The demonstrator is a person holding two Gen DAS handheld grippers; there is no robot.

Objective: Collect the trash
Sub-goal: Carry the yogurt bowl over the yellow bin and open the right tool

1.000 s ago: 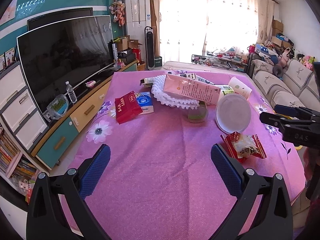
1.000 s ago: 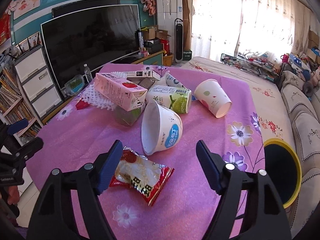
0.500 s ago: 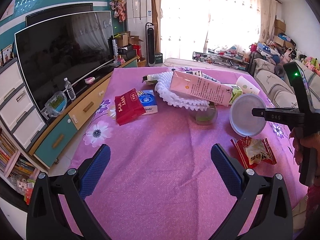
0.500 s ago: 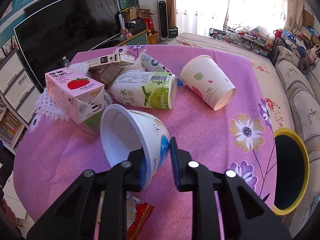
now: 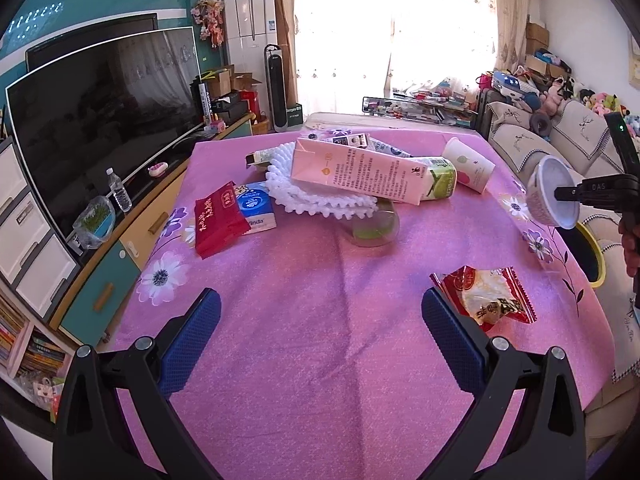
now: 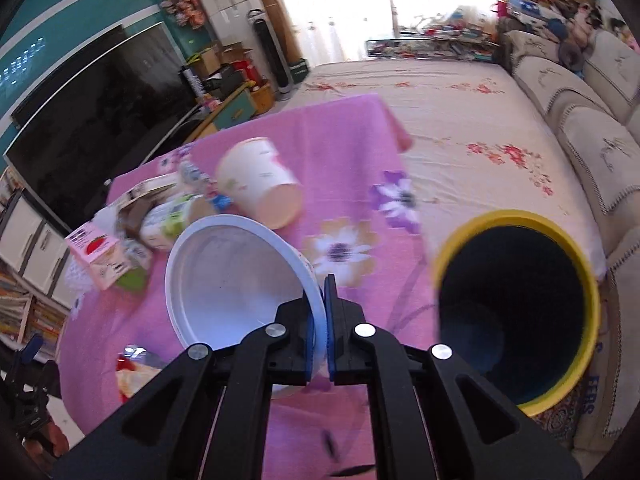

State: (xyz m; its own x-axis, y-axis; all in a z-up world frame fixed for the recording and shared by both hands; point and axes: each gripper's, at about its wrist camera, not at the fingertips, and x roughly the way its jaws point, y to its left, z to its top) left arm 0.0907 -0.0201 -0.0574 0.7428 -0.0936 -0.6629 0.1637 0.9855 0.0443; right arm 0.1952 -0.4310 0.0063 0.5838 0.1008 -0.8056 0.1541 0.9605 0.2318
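My right gripper (image 6: 322, 312) is shut on the rim of a white plastic bowl (image 6: 236, 280), held tilted in the air beside the yellow-rimmed bin (image 6: 516, 216). The left wrist view shows the bowl (image 5: 554, 196) lifted off the table's right edge, in the right gripper (image 5: 562, 194). My left gripper (image 5: 320, 320) hangs open over the pink tablecloth (image 5: 320, 272) with nothing between its fingers. A red snack wrapper (image 5: 488, 296) lies just beyond its right finger. Farther back lie a pink milk carton (image 5: 360, 172), a green drink bottle (image 5: 440, 184) and a paper cup (image 5: 468, 164).
White foam netting (image 5: 312, 196) lies under the carton, above a glass cup (image 5: 374, 226). Red (image 5: 218, 216) and blue (image 5: 256, 208) tissue packs lie at the left. A television (image 5: 100, 120) on a cabinet stands left of the table, and a sofa (image 6: 592, 128) stands right of it.
The right gripper shut on the bowl's rim, lifted it off the table and swung it right towards the bin. The left gripper drifted slightly towards the snack wrapper.
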